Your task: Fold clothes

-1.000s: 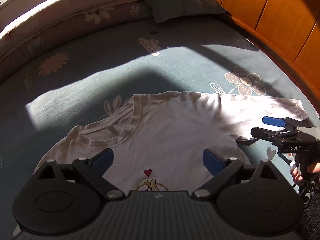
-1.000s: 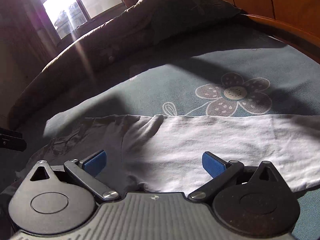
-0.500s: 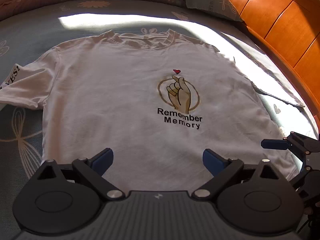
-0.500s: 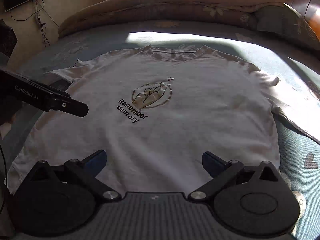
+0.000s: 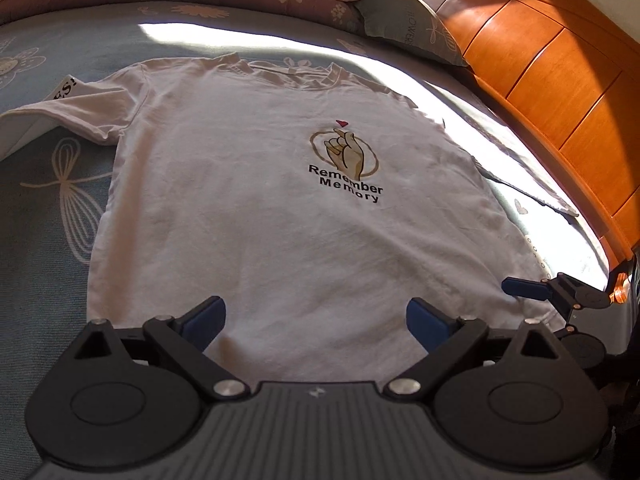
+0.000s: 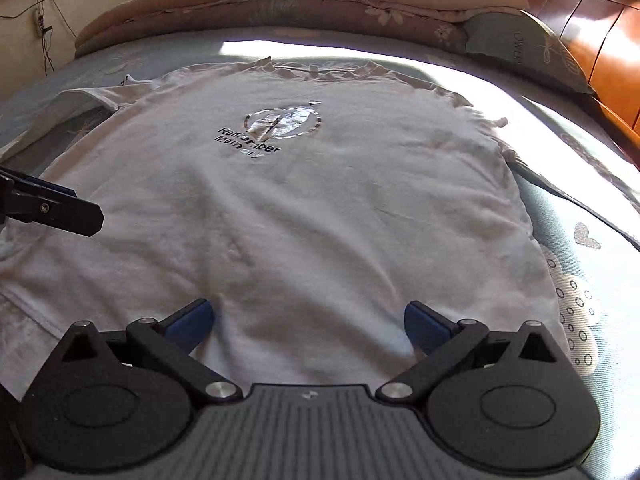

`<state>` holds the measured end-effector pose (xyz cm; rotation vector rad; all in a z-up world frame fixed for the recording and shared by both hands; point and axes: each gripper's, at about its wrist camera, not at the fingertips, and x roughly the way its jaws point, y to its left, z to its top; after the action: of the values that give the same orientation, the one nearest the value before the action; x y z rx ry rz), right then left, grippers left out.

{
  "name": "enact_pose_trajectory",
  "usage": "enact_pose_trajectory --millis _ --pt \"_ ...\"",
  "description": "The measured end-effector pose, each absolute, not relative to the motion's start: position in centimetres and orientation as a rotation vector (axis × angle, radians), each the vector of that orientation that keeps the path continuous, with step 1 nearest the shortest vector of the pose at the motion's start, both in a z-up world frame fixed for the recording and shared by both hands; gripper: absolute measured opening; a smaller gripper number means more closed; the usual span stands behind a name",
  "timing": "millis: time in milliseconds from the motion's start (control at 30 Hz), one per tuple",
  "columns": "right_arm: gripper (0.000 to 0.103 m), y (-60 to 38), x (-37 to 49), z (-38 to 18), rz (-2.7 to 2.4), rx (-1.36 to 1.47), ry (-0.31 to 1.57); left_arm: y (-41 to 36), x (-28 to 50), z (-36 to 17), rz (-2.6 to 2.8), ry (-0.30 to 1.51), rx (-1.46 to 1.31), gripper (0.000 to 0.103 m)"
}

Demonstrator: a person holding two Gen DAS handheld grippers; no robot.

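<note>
I keep both jaws wide and empty over the hem: the T-shirt (image 5: 256,216) lies flat, print up (sleeves out), ahead of the left gripper (image 5: 316,322) and right gripper (image 6: 308,320), ready for folding.

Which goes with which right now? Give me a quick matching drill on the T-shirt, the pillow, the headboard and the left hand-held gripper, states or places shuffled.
Things:
1. T-shirt
2. pillow
3. headboard
4. left hand-held gripper

States or places:
A. orange-brown wood panels
B. spread flat, print facing up
C. open, above the hem, holding nothing
D. at the head of the bed, against the wood

Pairs: 1-B, 2-D, 3-A, 4-C
</note>
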<state>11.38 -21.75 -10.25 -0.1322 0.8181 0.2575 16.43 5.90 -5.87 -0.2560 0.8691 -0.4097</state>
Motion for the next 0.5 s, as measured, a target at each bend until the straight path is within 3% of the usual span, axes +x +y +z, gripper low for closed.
enact_pose_trajectory --millis 133,333,500 --pt "0.103 -21.6 11.0 -10.2 0.238 -0.126 0.818 9.3 16.2 -4.5 -0.392 0.827 -0.337 0.097" --pt "0.103 -21.4 11.2 -10.1 0.212 -0.118 0.836 21.4 16.4 -1.4 -0.197 0.799 -0.433 0.097" --pt "0.103 -21.2 11.4 -10.1 0.192 -0.108 0.842 31.1 13.6 -3.0 -0.065 0.775 -0.661 0.097"
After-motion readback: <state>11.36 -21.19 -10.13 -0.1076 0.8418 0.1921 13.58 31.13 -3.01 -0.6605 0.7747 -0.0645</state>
